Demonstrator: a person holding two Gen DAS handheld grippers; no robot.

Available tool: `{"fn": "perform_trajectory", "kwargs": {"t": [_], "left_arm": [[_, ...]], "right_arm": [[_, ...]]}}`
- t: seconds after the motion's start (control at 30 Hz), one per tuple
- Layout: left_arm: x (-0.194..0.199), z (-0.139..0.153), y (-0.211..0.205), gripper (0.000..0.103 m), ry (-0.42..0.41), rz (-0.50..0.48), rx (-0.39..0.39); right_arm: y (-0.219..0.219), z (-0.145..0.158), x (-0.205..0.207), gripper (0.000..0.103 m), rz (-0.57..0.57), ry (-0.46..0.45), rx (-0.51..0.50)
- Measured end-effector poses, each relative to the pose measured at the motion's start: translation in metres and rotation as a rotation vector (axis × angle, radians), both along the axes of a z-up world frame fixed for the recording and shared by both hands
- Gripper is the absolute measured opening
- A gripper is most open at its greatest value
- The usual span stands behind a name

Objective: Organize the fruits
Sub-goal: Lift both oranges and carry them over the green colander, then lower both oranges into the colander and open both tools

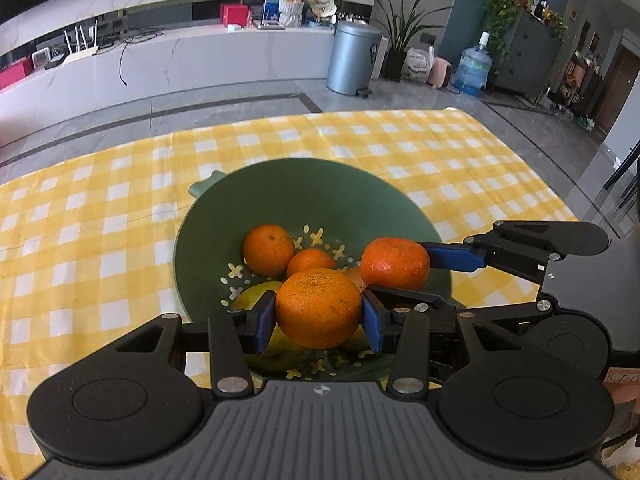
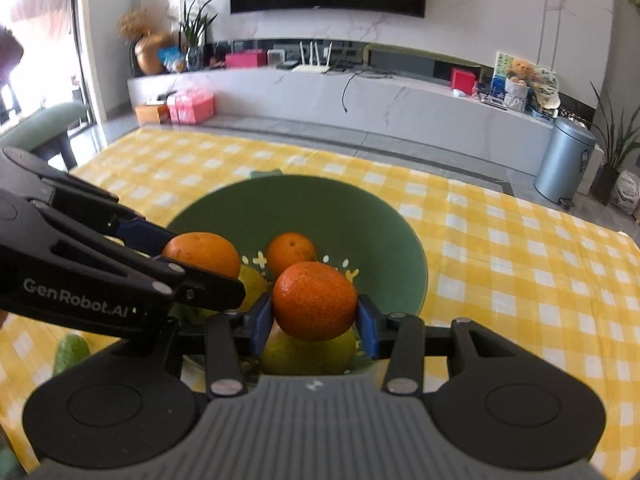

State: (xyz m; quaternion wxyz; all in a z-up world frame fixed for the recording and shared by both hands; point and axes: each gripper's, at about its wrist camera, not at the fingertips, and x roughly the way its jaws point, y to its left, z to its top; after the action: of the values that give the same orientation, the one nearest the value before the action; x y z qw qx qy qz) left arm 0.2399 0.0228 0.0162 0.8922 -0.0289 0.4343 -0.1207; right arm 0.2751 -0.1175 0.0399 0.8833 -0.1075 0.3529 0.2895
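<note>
A green bowl (image 1: pixel 280 200) sits on the yellow checked tablecloth and shows in the right wrist view too (image 2: pixel 320 212). My left gripper (image 1: pixel 319 316) is shut on an orange (image 1: pixel 319 308) above the bowl's near side. My right gripper (image 2: pixel 315 316) is shut on a second orange (image 2: pixel 315 300), also over the bowl; it enters the left wrist view from the right (image 1: pixel 394 264). Two loose oranges (image 1: pixel 269 249) lie in the bowl, with a yellow-green fruit (image 2: pixel 308 352) under the held ones. The left gripper with its orange (image 2: pixel 202 254) appears at the left of the right wrist view.
A green fruit (image 2: pixel 70 354) lies on the cloth left of the bowl. The table (image 1: pixel 440 152) ends ahead, with floor, a grey bin (image 1: pixel 354 58) and a long white cabinet (image 1: pixel 160 68) beyond.
</note>
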Motion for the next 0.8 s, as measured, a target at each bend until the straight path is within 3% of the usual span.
{"fn": "perform_trajectory", "kwargs": {"t": [0.33, 0.53, 0.7, 0.8], "left_arm": [[0.006, -0.012, 0.012, 0.050, 0.050, 0.020, -0.126], [0.005, -0.010, 0.013, 0.050, 0.050, 0.006, -0.113], [0.005, -0.008, 0.002, 0.050, 0.030, -0.027, -0.016], [0.008, -0.008, 0.002, 0.050, 0.021, -0.030, -0.001]], "right_arm": [[0.002, -0.002, 0.005, 0.041, 0.051, -0.019, -0.056], [-0.007, 0.000, 0.007, 0.041, 0.038, 0.016, -0.025], [-0.020, 0.006, 0.016, 0.042, 0.010, 0.077, 0.048], [-0.019, 0.009, 0.018, 0.041, 0.013, 0.076, 0.039]]}}
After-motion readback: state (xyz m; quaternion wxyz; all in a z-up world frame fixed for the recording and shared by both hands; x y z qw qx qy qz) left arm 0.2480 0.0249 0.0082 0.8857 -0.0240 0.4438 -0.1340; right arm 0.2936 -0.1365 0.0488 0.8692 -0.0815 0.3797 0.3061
